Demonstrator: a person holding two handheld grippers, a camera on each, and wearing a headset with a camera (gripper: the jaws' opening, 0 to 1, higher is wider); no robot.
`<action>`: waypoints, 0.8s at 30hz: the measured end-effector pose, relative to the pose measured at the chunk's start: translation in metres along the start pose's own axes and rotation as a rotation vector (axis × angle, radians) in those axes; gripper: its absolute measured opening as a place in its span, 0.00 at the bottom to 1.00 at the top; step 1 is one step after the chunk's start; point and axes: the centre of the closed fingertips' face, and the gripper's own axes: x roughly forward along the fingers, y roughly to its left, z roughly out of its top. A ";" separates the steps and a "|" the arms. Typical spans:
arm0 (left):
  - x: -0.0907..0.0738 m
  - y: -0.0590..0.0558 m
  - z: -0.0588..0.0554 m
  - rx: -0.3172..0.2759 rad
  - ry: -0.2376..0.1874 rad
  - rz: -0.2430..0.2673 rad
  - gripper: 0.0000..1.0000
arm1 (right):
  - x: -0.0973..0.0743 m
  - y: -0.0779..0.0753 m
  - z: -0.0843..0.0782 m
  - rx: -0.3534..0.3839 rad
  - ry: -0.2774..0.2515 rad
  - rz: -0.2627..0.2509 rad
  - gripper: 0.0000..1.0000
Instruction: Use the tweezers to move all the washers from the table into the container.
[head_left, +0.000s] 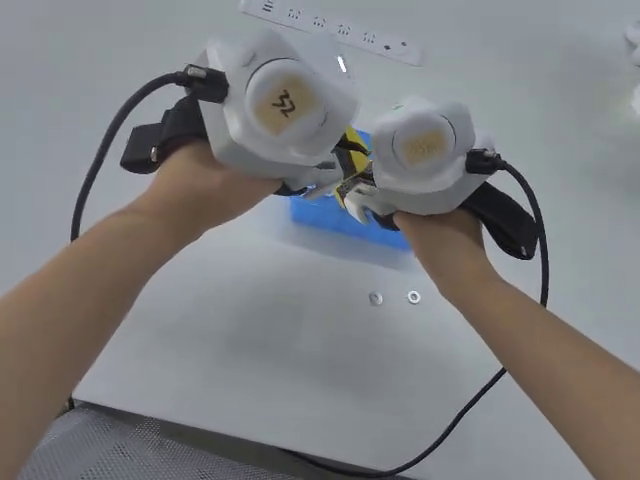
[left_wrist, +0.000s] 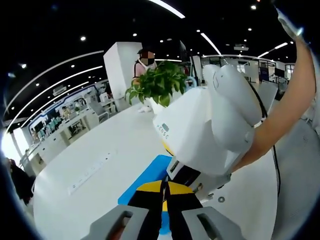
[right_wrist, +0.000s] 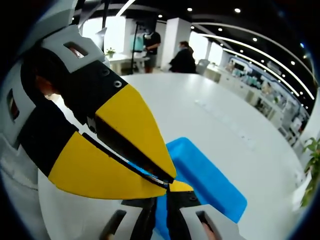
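Two washers (head_left: 375, 298) lie flat on the white table (head_left: 250, 340), side by side but not touching, the second (head_left: 413, 296) to the right of the first. Both rest outside the blue container (head_left: 325, 218), on its near side and close to its front edge. Both grippers are held above the container, clear of the table, so the washers lie below the jaws and nearer the person, with no contact with either tool.

Tweezers (right_wrist: 125, 157): the right gripper view shows a thin dark blade running between the yellow jaw tips of the left gripper (right_wrist: 167, 179), which are pressed together on it. The left gripper view agrees, with its own jaws closed to a hairline. The right gripper (right_wrist: 172, 192) also has its jaws together. Their tip meets the end of the blade, but whether they nip it cannot be told.

In the head view the white gripper bodies cover the jaws, while both washers lie in plain sight. The left gripper view shows one small ring on the table under the right gripper's body, along with a potted plant (left_wrist: 160, 82) and a power strip (left_wrist: 90, 172) further back.

The left hand (head_left: 200, 185) and right hand (head_left: 445, 245) each grasp a gripper from beneath, with the forearms converging from the lower corners. The two grippers tilt inward, noses nearly meeting, and black cables (head_left: 100, 160) trail off both
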 end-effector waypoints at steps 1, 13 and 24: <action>-0.003 -0.002 0.003 0.001 -0.004 -0.001 0.00 | -0.003 0.001 0.001 -0.007 -0.006 -0.001 0.03; -0.039 -0.044 0.036 0.129 -0.045 -0.094 0.00 | -0.064 0.019 0.006 -0.023 -0.086 0.000 0.06; -0.037 -0.073 0.039 0.220 -0.002 -0.176 0.00 | -0.096 0.032 -0.005 -0.108 -0.098 -0.032 0.08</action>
